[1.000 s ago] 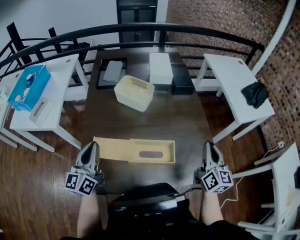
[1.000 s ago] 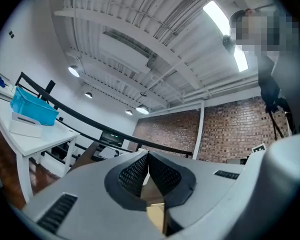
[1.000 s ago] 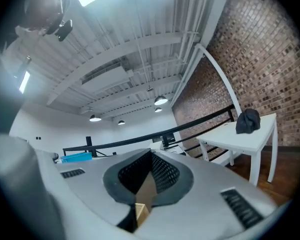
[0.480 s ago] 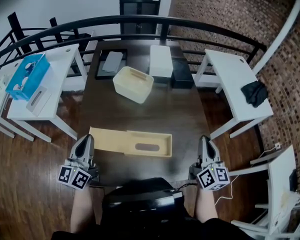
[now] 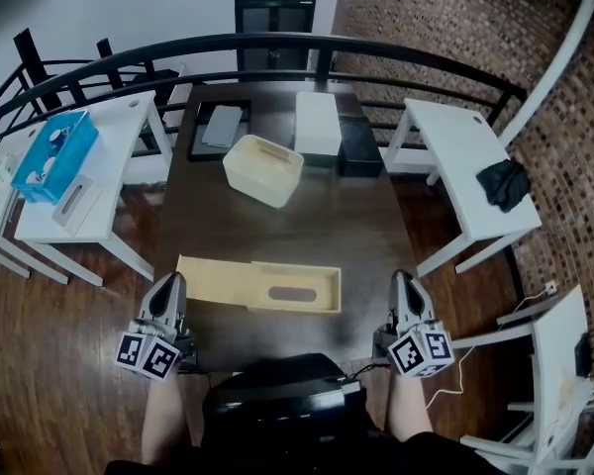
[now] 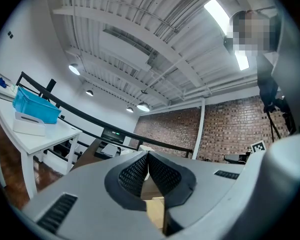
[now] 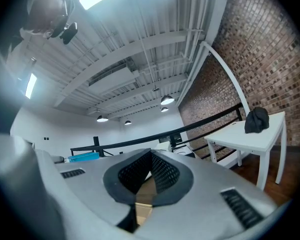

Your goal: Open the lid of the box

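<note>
A person stands at a dark bench [image 5: 277, 231] with a hand-held gripper in each hand, both low at the near edge. The left gripper [image 5: 168, 283] has its fingers [image 6: 132, 176] pressed together at the tips with nothing between them. The right gripper [image 5: 402, 280] is clenched shut and empty in the same way, its fingers [image 7: 162, 173] meeting in a point.

The box [image 5: 260, 285] is long, low and made of pale wood. It lies flat, crosswise, between the two pairs of fingers and just ahead of them. Its left end sits just beside the left fingers, while its right end is well apart from the right fingers. An oval slot [image 5: 292, 294] is cut in the top, towards the right-finger side. The stretch nearer the left fingers looks flat and plain, and the rest has a raised rim. That could be a lid slid part way out or only the shape of a shut top, and from here I cannot tell which.

The box looks light, stiff and smooth, so it would likely skid on the bench unless one pair of fingers steadies its body. The slot's edge or a thin end edge seem the likeliest places to grip.

Beyond the fingers stands a cream box [image 5: 263, 169].
</note>
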A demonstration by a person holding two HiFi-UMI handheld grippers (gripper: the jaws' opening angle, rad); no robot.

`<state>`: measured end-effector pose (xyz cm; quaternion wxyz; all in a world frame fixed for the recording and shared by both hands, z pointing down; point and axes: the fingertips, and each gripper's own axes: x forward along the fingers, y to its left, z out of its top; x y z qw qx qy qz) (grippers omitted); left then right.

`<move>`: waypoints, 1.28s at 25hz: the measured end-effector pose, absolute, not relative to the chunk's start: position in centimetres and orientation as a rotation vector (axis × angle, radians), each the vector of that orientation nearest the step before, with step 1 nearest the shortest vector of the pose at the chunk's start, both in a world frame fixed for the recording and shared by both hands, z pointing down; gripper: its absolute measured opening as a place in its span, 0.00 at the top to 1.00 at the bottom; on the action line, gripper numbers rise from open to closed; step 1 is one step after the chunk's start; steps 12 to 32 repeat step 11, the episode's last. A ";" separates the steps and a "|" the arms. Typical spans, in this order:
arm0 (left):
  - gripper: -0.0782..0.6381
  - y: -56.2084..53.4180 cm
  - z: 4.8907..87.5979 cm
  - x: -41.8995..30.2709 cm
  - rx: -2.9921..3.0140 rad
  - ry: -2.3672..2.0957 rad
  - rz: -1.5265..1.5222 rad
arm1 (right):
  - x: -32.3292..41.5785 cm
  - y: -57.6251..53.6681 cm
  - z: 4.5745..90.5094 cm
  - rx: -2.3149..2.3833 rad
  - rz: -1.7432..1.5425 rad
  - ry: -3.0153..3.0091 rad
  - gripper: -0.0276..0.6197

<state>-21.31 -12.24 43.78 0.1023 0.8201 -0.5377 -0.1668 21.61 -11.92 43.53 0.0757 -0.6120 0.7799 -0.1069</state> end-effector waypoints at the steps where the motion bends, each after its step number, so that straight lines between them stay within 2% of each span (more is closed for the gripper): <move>1: 0.88 -12.3 43.9 -21.4 2.416 -1.590 -0.495 | 21.6 -11.9 43.5 -1.837 -0.322 2.341 0.96; 32: 0.88 -12.3 45.4 -21.9 2.389 -1.592 -0.451 | 20.8 -12.5 44.1 -1.823 -0.345 2.360 0.96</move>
